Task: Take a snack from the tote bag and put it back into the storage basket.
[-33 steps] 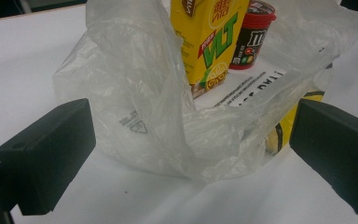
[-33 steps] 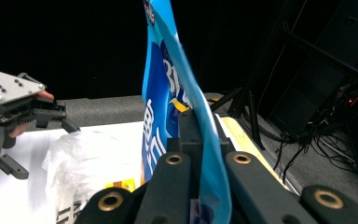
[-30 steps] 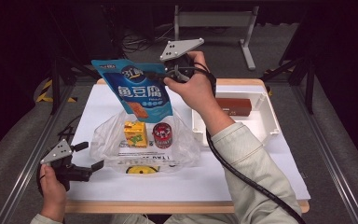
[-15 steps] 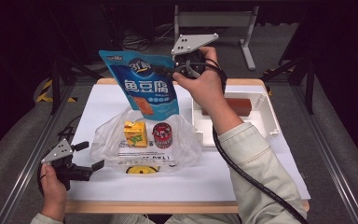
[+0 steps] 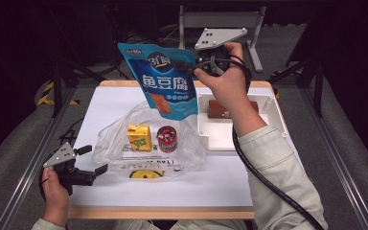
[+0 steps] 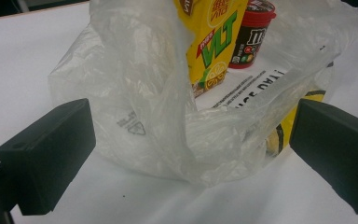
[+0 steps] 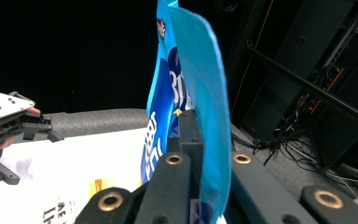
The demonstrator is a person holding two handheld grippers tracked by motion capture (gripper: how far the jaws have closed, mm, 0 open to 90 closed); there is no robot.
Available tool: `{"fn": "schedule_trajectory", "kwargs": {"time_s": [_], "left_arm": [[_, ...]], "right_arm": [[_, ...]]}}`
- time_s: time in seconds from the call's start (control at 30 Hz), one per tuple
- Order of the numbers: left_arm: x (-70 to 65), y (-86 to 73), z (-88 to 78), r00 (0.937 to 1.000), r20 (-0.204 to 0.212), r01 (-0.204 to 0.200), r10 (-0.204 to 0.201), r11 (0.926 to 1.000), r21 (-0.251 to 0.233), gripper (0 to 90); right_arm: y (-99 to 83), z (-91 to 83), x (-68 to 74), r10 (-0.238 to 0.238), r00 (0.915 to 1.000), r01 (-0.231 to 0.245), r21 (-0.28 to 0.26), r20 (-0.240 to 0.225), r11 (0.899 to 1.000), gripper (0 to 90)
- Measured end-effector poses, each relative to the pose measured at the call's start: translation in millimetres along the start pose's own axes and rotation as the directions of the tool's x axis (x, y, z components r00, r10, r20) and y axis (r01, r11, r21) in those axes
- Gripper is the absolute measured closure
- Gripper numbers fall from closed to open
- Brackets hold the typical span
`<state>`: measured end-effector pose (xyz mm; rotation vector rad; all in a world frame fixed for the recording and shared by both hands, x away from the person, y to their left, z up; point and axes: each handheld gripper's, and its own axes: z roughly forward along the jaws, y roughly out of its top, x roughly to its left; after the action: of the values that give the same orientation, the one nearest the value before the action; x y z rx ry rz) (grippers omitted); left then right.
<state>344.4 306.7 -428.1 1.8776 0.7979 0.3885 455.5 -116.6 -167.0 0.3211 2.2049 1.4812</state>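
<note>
Higher than before, right gripper (image 5: 191, 64) fingers clamped on blue pouch (image 5: 163, 81); left gripper (image 5: 90, 159) fingers wide apart, empty

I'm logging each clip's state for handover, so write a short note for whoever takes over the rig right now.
Right gripper: shut on the blue snack pouch, held up in the air above the far side of the table, over the bag.
Left gripper: open, fingers either side of the near edge of the clear plastic bag, not pinching it.
Bag lies on the white table with a yellow juice carton and a red-lidded candy tub in it.
A brown packet sits in the white tray.
Left: probably the pouch and brown packet.
</note>
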Motion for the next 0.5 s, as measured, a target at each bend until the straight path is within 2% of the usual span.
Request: {"fn": "schedule_trajectory", "kwargs": {"time_s": [0.5], "left_arm": [[-0.3,0.0,0.1,1.0,-0.003,-0.002,0.002,1.0,0.002,0.6]], "right_arm": [[-13.0,-39.0,-17.5,0.013,0.9984,-0.013,-0.003,0.055,1.0,89.5]]}}
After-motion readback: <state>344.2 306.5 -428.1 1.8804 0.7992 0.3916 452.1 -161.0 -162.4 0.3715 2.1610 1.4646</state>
